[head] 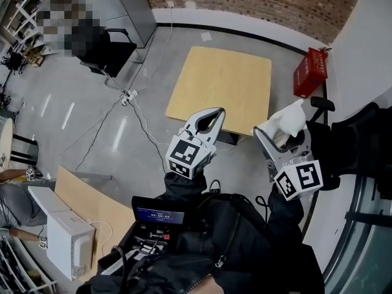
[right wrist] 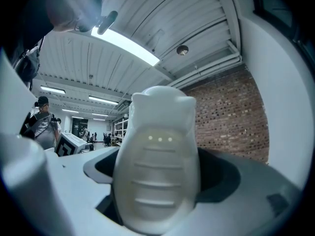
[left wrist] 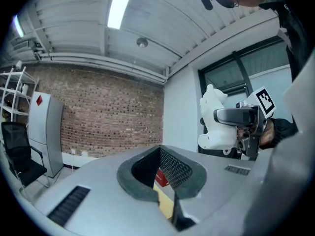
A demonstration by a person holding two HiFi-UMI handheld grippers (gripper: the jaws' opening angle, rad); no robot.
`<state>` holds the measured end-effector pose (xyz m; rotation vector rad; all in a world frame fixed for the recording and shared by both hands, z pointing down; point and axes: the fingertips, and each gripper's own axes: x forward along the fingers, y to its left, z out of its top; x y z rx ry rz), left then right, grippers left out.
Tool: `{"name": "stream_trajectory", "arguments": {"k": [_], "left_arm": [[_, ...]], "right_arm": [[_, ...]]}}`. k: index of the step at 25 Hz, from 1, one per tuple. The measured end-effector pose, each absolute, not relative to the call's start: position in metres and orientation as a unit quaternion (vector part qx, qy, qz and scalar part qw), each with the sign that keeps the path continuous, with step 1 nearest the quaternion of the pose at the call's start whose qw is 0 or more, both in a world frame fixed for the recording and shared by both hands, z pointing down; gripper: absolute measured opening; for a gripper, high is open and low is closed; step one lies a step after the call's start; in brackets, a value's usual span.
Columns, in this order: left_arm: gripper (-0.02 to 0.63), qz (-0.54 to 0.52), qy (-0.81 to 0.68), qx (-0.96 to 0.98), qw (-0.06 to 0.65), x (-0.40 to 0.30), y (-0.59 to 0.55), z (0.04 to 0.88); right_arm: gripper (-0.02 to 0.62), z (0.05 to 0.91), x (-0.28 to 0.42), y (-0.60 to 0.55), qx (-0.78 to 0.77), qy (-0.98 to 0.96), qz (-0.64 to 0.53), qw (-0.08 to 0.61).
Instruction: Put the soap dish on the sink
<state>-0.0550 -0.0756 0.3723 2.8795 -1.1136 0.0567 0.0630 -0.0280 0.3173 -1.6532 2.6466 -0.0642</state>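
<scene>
Grey floor [head: 79, 121] w/ a wooden table [head: 220, 84] at 12 o'clock in head view, brick wall [head: 257, 2] beyond; no sink visible in any view. The right gripper [head: 283, 136] is clamped on the soap dish [right wrist: 156, 166], held in mid-air, long axis running out along the jaws, tip toward 1 o'clock. The left gripper [head: 207, 122], at 9 o'clock from the dish, has its tips together w/ nothing between. Likely the right hand does the placing once the sink is found.
</scene>
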Motion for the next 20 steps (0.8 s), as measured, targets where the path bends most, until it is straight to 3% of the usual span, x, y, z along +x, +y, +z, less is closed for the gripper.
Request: {"name": "stream_trajectory", "arguments": {"k": [20], "left_arm": [[0.003,0.031,-0.360,0.931,0.050,-0.055,-0.125,0.397]], "right_arm": [[0.489,0.340,0.065,-0.091,-0.519,0.854,-0.043,-0.005]]}}
